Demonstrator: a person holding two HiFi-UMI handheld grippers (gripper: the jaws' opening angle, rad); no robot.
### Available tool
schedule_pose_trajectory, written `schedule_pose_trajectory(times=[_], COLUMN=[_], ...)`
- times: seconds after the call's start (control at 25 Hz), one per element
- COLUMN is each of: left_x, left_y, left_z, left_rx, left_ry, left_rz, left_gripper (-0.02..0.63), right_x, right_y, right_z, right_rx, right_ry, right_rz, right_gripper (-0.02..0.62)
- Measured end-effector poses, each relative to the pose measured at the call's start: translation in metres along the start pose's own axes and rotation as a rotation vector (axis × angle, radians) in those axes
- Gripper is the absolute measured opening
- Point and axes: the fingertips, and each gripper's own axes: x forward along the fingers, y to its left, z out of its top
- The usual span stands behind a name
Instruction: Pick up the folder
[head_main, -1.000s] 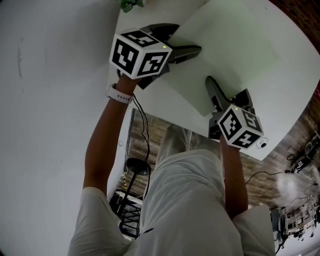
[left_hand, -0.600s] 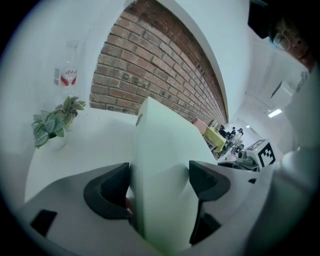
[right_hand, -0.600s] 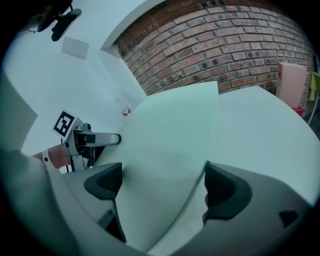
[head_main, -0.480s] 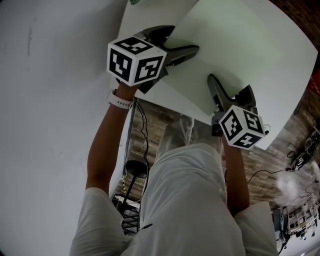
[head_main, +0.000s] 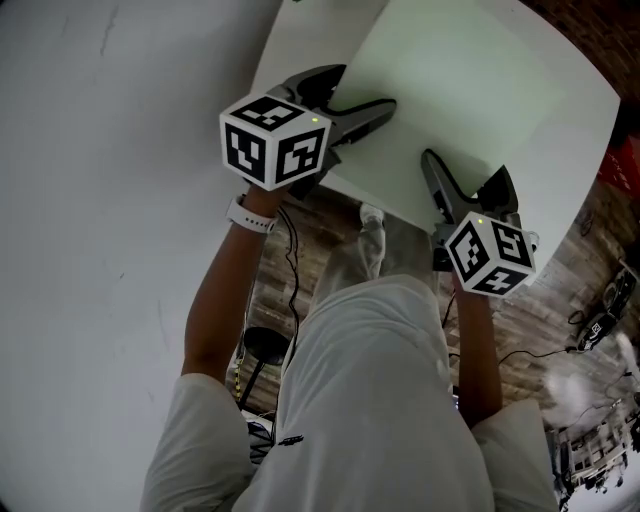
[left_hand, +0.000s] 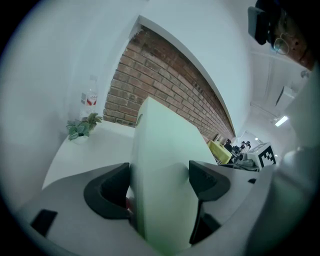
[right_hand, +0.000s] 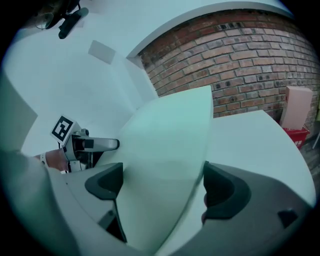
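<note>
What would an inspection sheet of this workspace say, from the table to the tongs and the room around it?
Surface: white table, set against a white wall.
Job's things: pale green folder, its near side raised off the table.
Clutter: small plant and clear bottle at the table's far corner.
Grippers: left tongs closed on the folder's left edge; right tongs closed on its near edge.
Cables: black cable hanging below the left wrist; more on the floor.
Surroundings: brick wall, wood floor, round black base on the floor, pink carton by the brick wall.
</note>
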Motion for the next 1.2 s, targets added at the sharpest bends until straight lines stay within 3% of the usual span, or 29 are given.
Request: schedule_pose_trajectory(times=[0.4,1.2], left_x=[-0.061,-0.184], left_y=[-0.036,-0.129], left_z=[0.005,-0.011], left_rx=[-0.07,-0.083], left_ry=[-0.177,-0.488], left_rz=[0.058,0.209], left_gripper=[0.383,0.383], right_x=[-0.048,-0.156], right_y=[0.033,0.101], right_z=[0.03,0.047], right_rx=[-0.156,-0.378], right_ry=[-0.081,-0.225], right_rz=[0.07,0.252], right_gripper=[0.495,0.48])
